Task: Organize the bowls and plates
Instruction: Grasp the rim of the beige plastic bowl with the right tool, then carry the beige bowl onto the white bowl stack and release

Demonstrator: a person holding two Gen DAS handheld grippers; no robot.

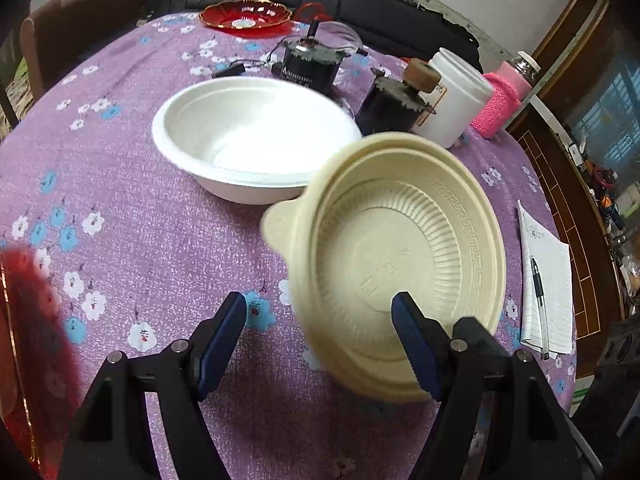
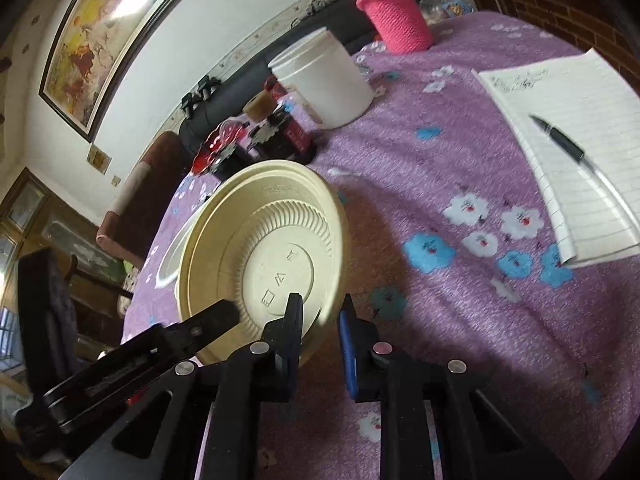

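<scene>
The cream bowl (image 1: 396, 256) is tilted up on edge at lower right of the left wrist view, its ribbed inside and key-pattern band facing the camera; a small tab handle sticks out on its left. In the right wrist view its ribbed underside (image 2: 264, 256) fills the lower left, and the right hand-held gripper (image 2: 320, 316) is clenched on its rim, one pad on each side of the wall. The left hand-held gripper (image 1: 320, 320) stands released, nothing gripped, one pad lying in front of the bowl's inside. The white bowl (image 1: 256, 140) sits alone on the desk (image 1: 140, 208) just beyond. I judge the sorting barely begun: nothing is nested yet, and one red plate (image 1: 246, 18) waits at upper centre, another red plate (image 1: 28, 344) blurred at the left edge.
</scene>
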